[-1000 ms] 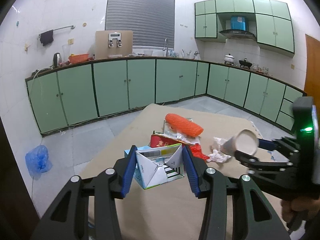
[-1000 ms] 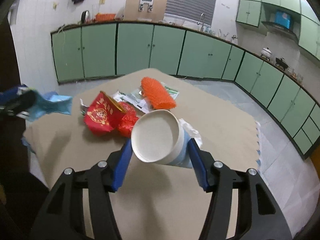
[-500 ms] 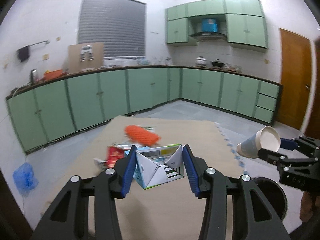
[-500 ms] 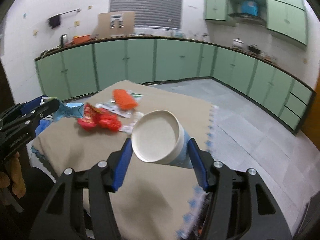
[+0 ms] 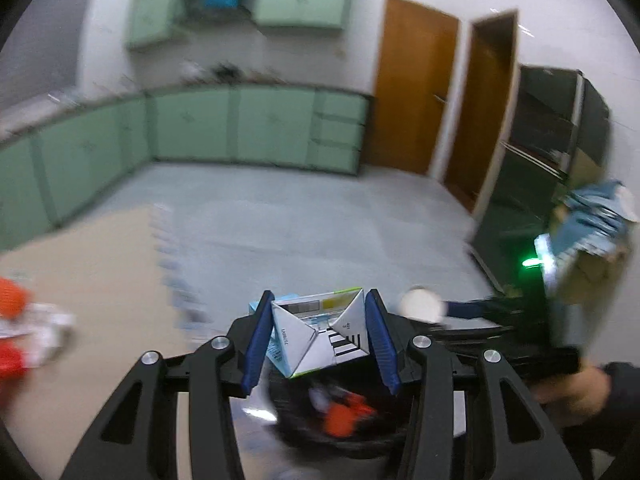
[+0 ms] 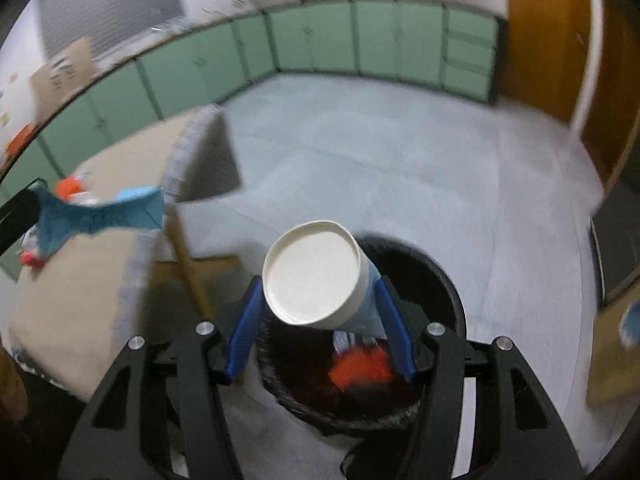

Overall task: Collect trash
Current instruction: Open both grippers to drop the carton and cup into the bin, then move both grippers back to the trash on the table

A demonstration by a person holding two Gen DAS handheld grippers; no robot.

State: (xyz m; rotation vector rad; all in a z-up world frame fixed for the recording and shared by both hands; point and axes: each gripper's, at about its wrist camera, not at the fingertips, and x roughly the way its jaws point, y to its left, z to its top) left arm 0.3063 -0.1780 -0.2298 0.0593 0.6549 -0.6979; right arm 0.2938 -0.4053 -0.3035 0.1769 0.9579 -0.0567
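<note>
Below both grippers sits the bin (image 6: 400, 360) — left gripper (image 5: 318, 330) grasping carton (image 5: 320, 328), right gripper (image 6: 320, 312) grasping cup (image 6: 316, 276) — early release risks missing it.

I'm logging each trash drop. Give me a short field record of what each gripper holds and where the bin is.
left gripper: shut on folded white and blue carton
right gripper: shut on white paper cup, tilted on its side
black round bin: on the floor below both grippers
bin contents: orange-red trash
table: more trash left on it
</note>
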